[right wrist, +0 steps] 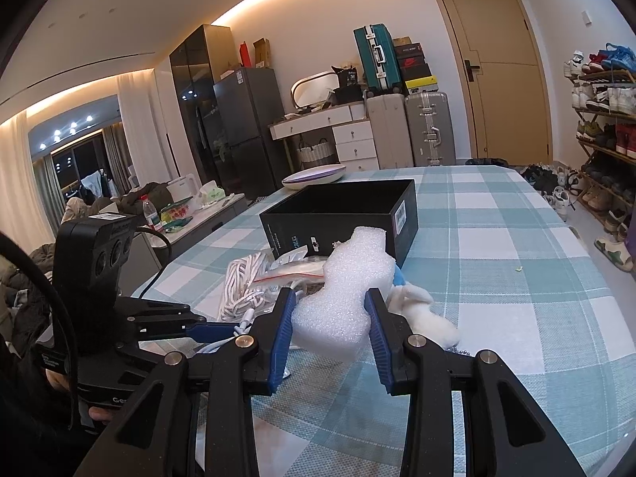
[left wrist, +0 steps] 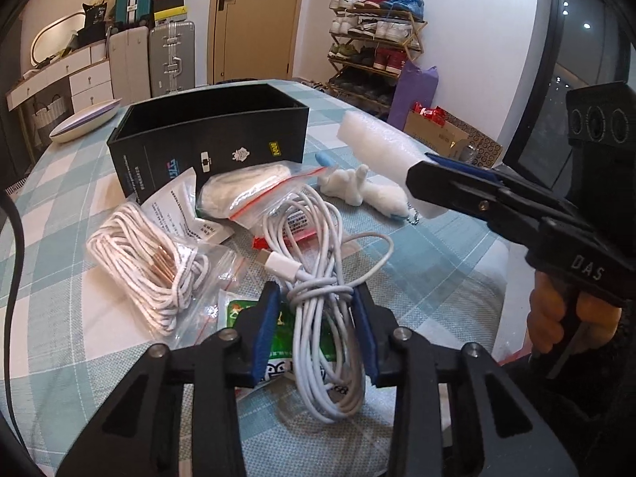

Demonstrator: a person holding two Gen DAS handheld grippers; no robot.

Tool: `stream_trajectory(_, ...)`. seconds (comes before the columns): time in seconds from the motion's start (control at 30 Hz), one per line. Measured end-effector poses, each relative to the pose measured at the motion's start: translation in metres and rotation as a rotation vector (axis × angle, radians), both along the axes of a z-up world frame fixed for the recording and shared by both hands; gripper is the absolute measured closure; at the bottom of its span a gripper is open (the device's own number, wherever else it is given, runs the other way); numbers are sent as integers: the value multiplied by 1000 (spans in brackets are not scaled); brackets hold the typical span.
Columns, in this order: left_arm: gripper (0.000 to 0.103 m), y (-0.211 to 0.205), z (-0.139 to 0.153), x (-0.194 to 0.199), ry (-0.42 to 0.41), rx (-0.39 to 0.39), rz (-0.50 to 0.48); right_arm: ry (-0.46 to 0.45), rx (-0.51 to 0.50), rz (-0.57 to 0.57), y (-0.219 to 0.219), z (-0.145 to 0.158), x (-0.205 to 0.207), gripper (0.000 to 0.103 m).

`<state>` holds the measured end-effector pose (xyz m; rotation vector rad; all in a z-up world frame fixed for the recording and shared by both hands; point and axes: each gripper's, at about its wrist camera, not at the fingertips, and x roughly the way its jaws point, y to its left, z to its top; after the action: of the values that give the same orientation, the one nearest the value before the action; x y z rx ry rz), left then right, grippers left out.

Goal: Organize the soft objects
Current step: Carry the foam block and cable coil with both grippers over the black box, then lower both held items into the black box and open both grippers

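My right gripper (right wrist: pixel 330 330) is shut on a white foam block (right wrist: pixel 349 294) and holds it above the table; it also shows in the left wrist view (left wrist: pixel 381 151) at the right gripper (left wrist: pixel 417 177). My left gripper (left wrist: pixel 316 314) has its blue pads on both sides of a coiled white charging cable (left wrist: pixel 326 278) on the table, closed on it. An open black box (left wrist: pixel 210 135) stands behind the pile, also in the right wrist view (right wrist: pixel 342 214). A white plush toy (left wrist: pixel 365 190) lies beside it.
A bagged white cord (left wrist: pixel 147 266), a zip bag with white cloth (left wrist: pixel 246 190), leaflets and a green packet (left wrist: pixel 286 338) lie on the checked tablecloth (right wrist: pixel 516 278). A white dish (left wrist: pixel 85 121) sits at the far left edge. Suitcases and a shoe rack stand beyond.
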<state>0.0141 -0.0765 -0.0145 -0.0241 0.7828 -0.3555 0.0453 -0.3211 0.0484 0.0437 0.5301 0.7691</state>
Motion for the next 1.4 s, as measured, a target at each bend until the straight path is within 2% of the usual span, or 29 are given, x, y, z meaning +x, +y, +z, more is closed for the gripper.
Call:
stream_trajectory(0.3, 74, 11, 29, -12, -77, -27, 3, -16, 7, 4, 1, 6, -1, 67)
stream_trajectory(0.6, 74, 40, 56, -6, -138, -44, 79, -31, 18, 23, 7, 23, 2, 67)
stream_trajectory(1.0, 74, 71, 79, 35, -184, -22, 172, -27, -2, 47, 28, 46, 32, 67)
stream_trajectory(1.4, 74, 81, 82, 77, -179, -15, 186, -17, -10, 55, 46, 63, 68, 67)
